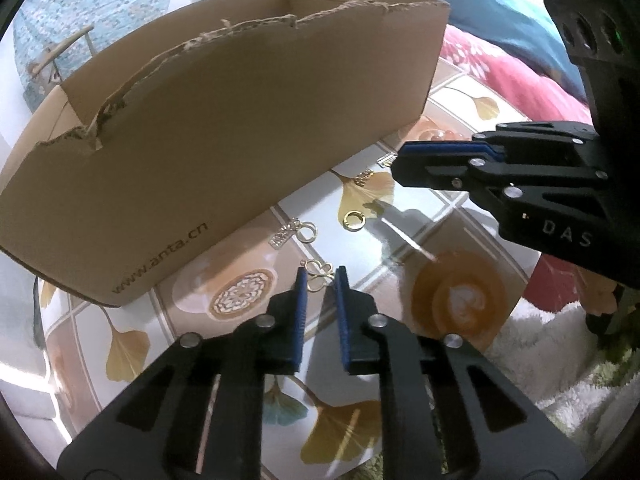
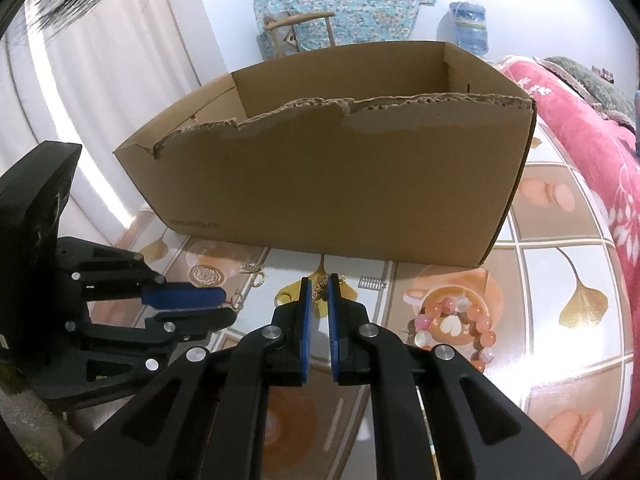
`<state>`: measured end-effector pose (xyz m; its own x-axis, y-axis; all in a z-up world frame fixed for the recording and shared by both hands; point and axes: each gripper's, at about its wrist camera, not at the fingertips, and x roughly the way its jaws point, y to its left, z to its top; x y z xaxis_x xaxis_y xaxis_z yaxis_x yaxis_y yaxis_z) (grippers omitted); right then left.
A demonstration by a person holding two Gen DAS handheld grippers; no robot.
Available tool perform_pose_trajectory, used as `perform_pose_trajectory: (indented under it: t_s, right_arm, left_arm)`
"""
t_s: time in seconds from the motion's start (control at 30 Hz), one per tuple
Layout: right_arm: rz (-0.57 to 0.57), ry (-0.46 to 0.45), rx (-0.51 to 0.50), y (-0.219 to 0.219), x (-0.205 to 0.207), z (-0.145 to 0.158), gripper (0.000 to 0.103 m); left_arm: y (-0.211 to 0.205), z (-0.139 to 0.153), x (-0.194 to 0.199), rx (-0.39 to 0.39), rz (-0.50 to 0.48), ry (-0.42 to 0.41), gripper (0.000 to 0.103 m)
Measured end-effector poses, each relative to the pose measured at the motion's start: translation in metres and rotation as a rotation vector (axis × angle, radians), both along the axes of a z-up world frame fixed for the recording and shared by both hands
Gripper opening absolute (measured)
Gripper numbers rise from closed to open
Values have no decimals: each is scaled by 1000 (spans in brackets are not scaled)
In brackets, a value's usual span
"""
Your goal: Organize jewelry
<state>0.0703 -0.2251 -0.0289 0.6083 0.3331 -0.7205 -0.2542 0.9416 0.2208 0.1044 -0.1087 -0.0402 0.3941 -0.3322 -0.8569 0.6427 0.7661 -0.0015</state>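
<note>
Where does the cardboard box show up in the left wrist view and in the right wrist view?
Left wrist: cardboard box fills the upper left, tilted, torn rim up, printed web address at lower left.
Right wrist: the box sits at centre, beyond the right gripper.
Shared landmark: the torn front rim of the box.

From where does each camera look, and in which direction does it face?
Left wrist: on the left claw, facing down at small gold pieces and the box; the right claw enters from the right.
Right wrist: on the right claw, facing the box; the left claw enters from the left.
Shared: box, both claws.
</note>
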Motion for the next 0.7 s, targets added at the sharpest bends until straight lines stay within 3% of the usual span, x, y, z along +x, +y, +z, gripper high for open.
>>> perform_pose_trajectory:
  t_s: [0.17, 0.23, 0.47, 0.53, 0.6, 0.7]
  right_arm:
    - [0, 1, 4, 0, 1, -1, 8]
    - [-1, 1, 4, 0, 1, -1, 8]
    - [-4, 0, 7, 0, 3, -1, 8]
    - [-3, -1, 8, 0, 3, -1, 8]
    - [-2, 0, 8, 1, 3, -1, 8]
    - [-1, 1, 10, 1, 3, -1, 8]
  left_arm:
    - [1, 0, 0, 1, 2, -1, 12]
    - [0, 0, 0, 2, -5, 0, 0]
    - [3, 3, 3, -4, 13, 8, 0]
    - [5, 6, 3, -18, 14, 1, 4]
    - [6, 8, 5, -16, 24, -14, 26]
    - [2, 7, 7, -10, 19, -31, 28]
